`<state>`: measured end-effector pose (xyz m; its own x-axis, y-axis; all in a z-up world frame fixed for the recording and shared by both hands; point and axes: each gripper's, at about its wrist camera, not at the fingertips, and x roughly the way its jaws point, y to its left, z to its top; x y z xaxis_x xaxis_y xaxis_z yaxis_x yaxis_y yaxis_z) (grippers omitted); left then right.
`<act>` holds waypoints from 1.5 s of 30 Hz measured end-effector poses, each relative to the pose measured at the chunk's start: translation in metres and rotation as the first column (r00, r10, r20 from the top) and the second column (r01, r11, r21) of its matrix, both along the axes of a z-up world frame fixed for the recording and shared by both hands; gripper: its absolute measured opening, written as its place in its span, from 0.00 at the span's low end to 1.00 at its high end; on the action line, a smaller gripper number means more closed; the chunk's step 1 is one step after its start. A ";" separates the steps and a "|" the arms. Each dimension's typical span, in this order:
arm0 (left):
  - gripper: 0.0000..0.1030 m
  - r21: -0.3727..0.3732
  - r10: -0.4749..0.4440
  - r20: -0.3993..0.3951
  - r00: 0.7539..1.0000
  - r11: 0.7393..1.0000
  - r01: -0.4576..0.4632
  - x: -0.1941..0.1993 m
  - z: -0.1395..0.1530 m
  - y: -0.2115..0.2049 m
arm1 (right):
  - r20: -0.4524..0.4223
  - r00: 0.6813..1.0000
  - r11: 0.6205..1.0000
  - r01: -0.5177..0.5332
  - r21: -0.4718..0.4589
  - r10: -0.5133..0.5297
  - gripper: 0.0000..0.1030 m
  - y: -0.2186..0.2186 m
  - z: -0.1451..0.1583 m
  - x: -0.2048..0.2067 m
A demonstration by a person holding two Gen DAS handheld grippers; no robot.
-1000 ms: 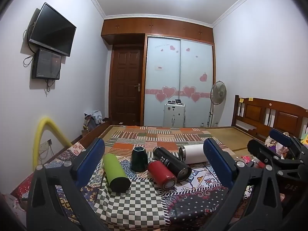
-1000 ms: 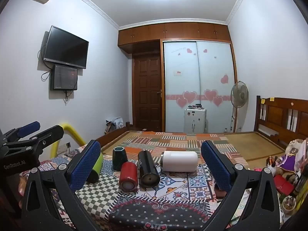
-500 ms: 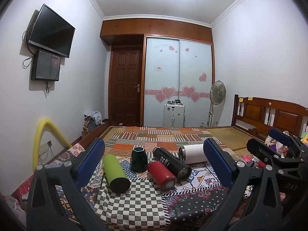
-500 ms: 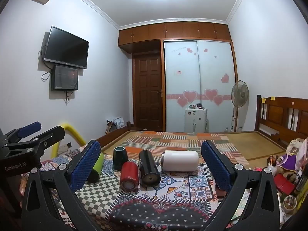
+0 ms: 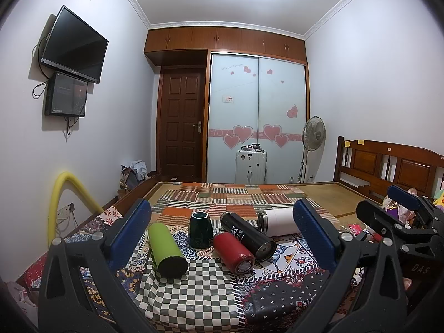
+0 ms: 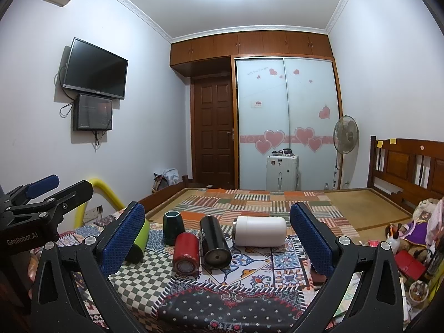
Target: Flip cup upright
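Both grippers, left (image 5: 222, 238) and right (image 6: 216, 238), spread wide, holding nothing, level with five cups on the quilt (image 6: 277, 266). Green cup (image 5: 166, 247), lying lengthwise, base toward the camera, left of the dark green cup (image 5: 200, 230); probably nearest the left gripper.

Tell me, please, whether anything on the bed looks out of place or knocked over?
Yes: four bottles lie on their sides on the patchwork cloth: green, red, black and white. The dark green cup stands mouth-down.
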<state>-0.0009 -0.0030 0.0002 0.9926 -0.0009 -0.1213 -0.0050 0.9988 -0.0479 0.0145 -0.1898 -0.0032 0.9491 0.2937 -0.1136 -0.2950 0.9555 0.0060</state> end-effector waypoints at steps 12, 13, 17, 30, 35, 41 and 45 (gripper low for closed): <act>1.00 0.006 0.003 0.002 1.000 1.000 -0.003 0.001 0.001 0.000 | 0.002 1.000 1.000 -0.002 -0.001 0.002 1.00 0.001 -0.002 0.001; 1.00 0.005 0.003 0.002 1.000 1.000 -0.003 0.001 0.000 0.000 | 0.001 1.000 1.000 -0.001 -0.001 0.001 1.00 0.001 -0.002 0.001; 1.00 0.006 0.002 0.001 1.000 1.000 -0.002 0.001 0.001 0.001 | 0.001 1.000 1.000 -0.002 -0.001 0.002 1.00 0.001 -0.002 0.001; 1.00 0.007 -0.001 0.001 1.000 1.000 0.001 0.002 0.000 0.001 | 0.000 1.000 1.000 -0.002 0.000 0.002 1.00 0.001 -0.002 0.001; 1.00 0.010 -0.001 0.000 1.000 1.000 0.001 0.003 0.000 0.001 | -0.001 1.000 1.000 -0.002 0.000 0.002 1.00 0.001 -0.002 0.001; 1.00 0.010 -0.001 0.000 1.000 1.000 0.001 0.003 -0.001 0.000 | -0.002 1.000 1.000 -0.004 0.000 0.004 1.00 0.001 -0.005 0.003; 1.00 0.009 -0.001 -0.001 1.000 1.000 0.001 0.003 -0.001 0.000 | -0.004 1.000 1.000 -0.005 0.001 0.005 1.00 0.001 -0.005 0.003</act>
<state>0.0019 -0.0028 -0.0006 0.9926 -0.0004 -0.1218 -0.0044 0.9992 -0.0387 0.0175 -0.1883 -0.0077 0.9473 0.2983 -0.1171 -0.2994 0.9541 0.0082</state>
